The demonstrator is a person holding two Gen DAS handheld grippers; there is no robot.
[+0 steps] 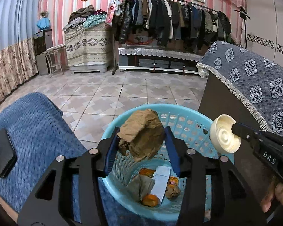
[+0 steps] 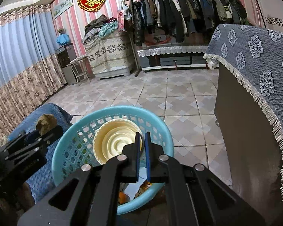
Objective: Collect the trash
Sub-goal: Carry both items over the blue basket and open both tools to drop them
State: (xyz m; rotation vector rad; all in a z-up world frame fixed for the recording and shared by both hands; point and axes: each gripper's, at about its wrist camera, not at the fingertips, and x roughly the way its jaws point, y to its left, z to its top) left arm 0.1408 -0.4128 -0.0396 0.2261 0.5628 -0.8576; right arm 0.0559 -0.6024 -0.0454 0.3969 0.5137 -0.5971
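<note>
Above the latticed plastic basket [image 1: 184,121], left gripper [image 1: 141,141] flanks crumpled brown paper [image 1: 141,133], right gripper [image 2: 142,137] pinches ridged cream lid [image 2: 116,144].

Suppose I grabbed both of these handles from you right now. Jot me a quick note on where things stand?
Left gripper: jaws apart around the crumpled brown paper, which sits above the blue basket; whether the pads touch it is unclear.
Right gripper: shut on the rim of the cream lid, over the basket.
Done: wrappers, a white slip and orange scraps already lie in the basket.
Left: drop the paper, then the lid.
</note>
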